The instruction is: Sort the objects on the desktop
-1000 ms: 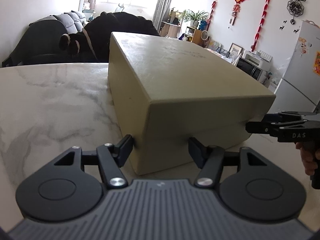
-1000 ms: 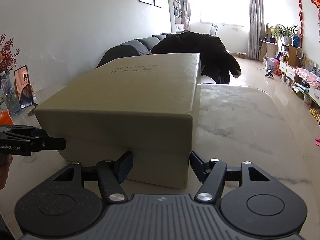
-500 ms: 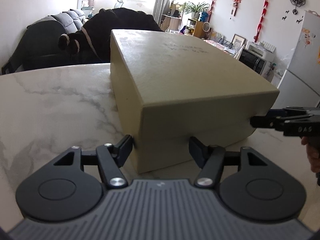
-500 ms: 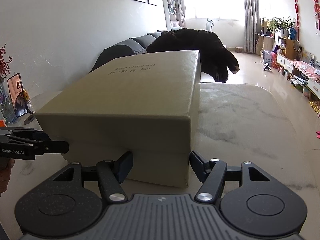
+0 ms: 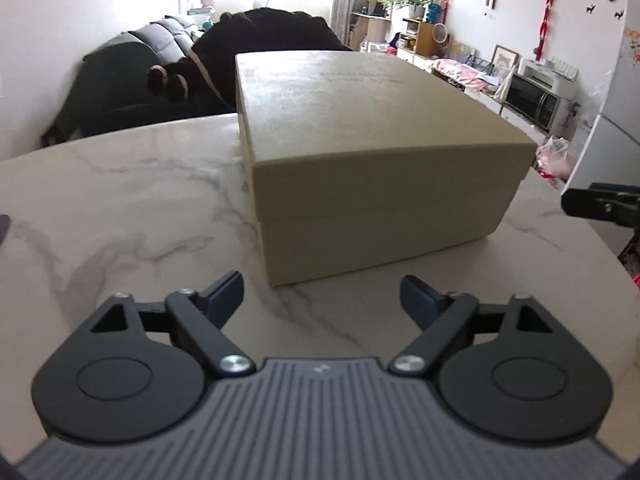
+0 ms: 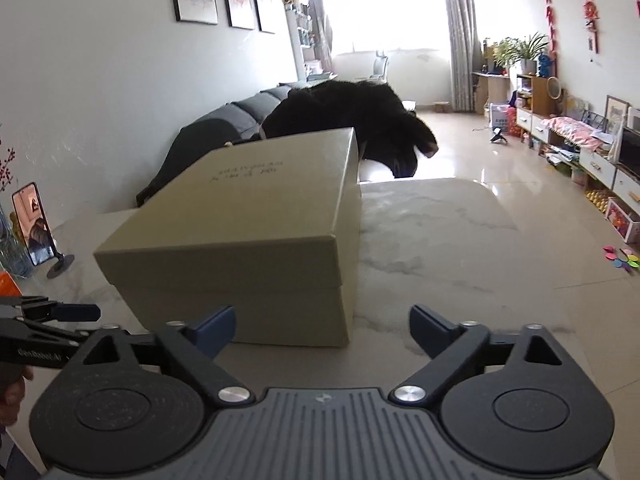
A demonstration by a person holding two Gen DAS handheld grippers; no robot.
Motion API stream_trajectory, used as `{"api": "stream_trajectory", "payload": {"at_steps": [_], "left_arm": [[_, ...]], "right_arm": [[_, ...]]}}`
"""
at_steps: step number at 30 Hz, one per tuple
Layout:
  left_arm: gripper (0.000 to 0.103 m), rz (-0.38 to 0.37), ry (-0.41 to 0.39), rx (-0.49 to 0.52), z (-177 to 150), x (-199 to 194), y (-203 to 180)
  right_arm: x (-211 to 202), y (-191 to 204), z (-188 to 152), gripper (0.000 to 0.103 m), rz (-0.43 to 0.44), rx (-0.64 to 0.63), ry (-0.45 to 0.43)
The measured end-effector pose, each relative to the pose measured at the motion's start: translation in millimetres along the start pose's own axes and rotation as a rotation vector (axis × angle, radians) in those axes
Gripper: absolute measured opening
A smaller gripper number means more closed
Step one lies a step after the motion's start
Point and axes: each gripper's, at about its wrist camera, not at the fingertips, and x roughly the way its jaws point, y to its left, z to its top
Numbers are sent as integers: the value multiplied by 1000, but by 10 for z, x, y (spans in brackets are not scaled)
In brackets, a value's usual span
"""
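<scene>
An olive-green lidded cardboard box (image 5: 360, 168) stands on the marble table (image 5: 120, 208). My left gripper (image 5: 322, 294) is drawn back from the box's near corner, its jaws opening with nothing pressed between them. In the right wrist view the same box (image 6: 260, 240) shows its other near corner. My right gripper (image 6: 322, 326) hangs just short of that corner, jaws opening wide, pads off the cardboard. Each gripper shows in the other's view: the right gripper (image 5: 600, 202) at the box's right end, the left gripper (image 6: 76, 312) at its left end.
A phone on a stand (image 6: 34, 220) and an orange object (image 6: 8, 288) sit at the table's far left beside glassware. A dark sofa with a black plush heap (image 5: 272, 36) lies beyond the table. The table's edge (image 6: 540, 280) drops to the floor on the right.
Both grippers were closed on the box's near corners; both have now let go, spread wide and pulled back and up. The box sits on the table, farther from both cameras.
</scene>
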Motion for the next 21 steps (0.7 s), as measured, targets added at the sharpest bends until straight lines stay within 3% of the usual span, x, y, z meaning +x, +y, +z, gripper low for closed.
{"api": "stream_trajectory", "payload": {"at_steps": [2,11,15,21], "left_arm": [[103,31,1,-12,2,-71,-37],[103,125,-35,-55,-51,-367,-144],[103,195,-32,-55,-64,-415,-157],[103,209,7,-59,-81,-460,-187]], "right_arm": [[-101,77,-8,102,-18,-11,-14],[-488,500,-153,103,-163,-84,-33],[-629,591,-231,103,-186,-55,-63],[-735,656,-290,103,-212,44,-84]]}}
